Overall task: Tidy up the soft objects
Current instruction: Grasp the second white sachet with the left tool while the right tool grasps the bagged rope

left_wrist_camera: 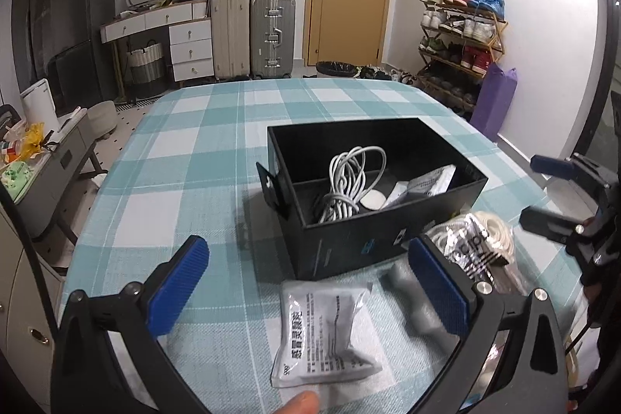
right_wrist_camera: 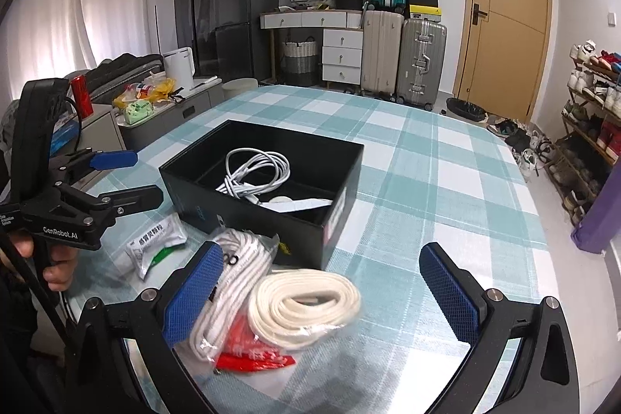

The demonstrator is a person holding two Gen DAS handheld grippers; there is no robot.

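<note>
Spanning a wide gap with nothing between its blue pads, the left hand-held gripper (left_wrist_camera: 306, 291) hung above the checked surface (left_wrist_camera: 186, 150). Just below and between its fingers lay a flat grey sachet (left_wrist_camera: 330, 328) printed with dark text, flat on the cloth. Beside the inner face of that gripper's right-side finger sat a crinkled clear bag of white cord (left_wrist_camera: 477, 243), partly hidden by the finger.

The right hand-held gripper (right_wrist_camera: 322, 293) likewise stood fully open and held nothing. Its left-side finger overlapped a clear bag holding a coiled white strap (right_wrist_camera: 306, 305), and touching that bag on the left lay the bag of white cord (right_wrist_camera: 240, 258), with a red packet (right_wrist_camera: 252, 348) showing under both. To the far left of this gripper, the left hand-held gripper appeared from the side, with a person's fingers (right_wrist_camera: 58, 274) around its handle, and the grey sachet lay beneath it.

Beyond both grippers stood an open black box (left_wrist_camera: 349, 247), its near wall just past the bags. Inside rested a coiled white cable (left_wrist_camera: 349, 181), a small round white object (left_wrist_camera: 374, 202) and a white packet (left_wrist_camera: 431, 181).
</note>
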